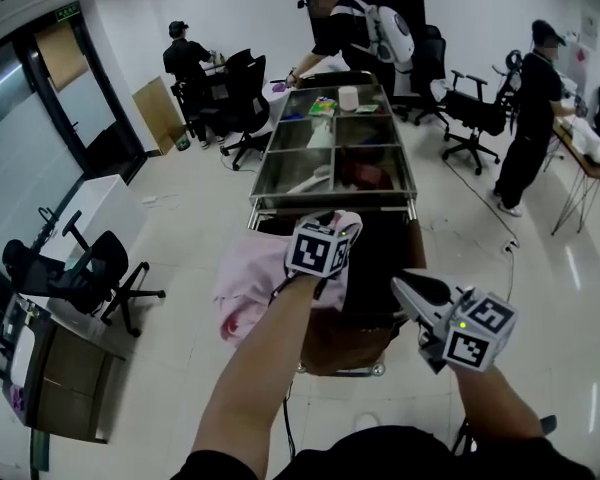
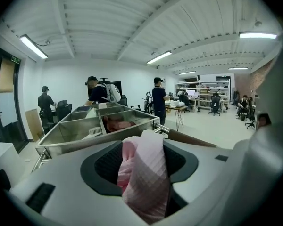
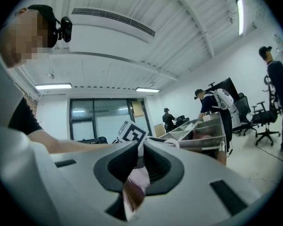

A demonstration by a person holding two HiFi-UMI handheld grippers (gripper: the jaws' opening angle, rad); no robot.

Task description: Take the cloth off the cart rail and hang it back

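The pink cloth (image 1: 248, 290) lies bunched over the near end of the cart (image 1: 265, 158) and hangs down past its near left corner, below the steel compartments. A thick fold of it stands between the fingers of the left gripper (image 2: 142, 145). Those fingers are apart, and dark pad surface is exposed on both sides of the fold, so the pads do not press on it. The right gripper (image 3: 139, 152) sits off the near right corner, pointing towards the cloth. Its fingers are brought together on a thin pink strip, apparently an edge of the same cloth, though the head view does not confirm this. In the left gripper view, the cart rail (image 2: 166, 132) runs just beyond the fold. A person (image 1: 355, 30) leans over the far end of the cart. Office chairs (image 1: 472, 118) stand on the floor to either side.
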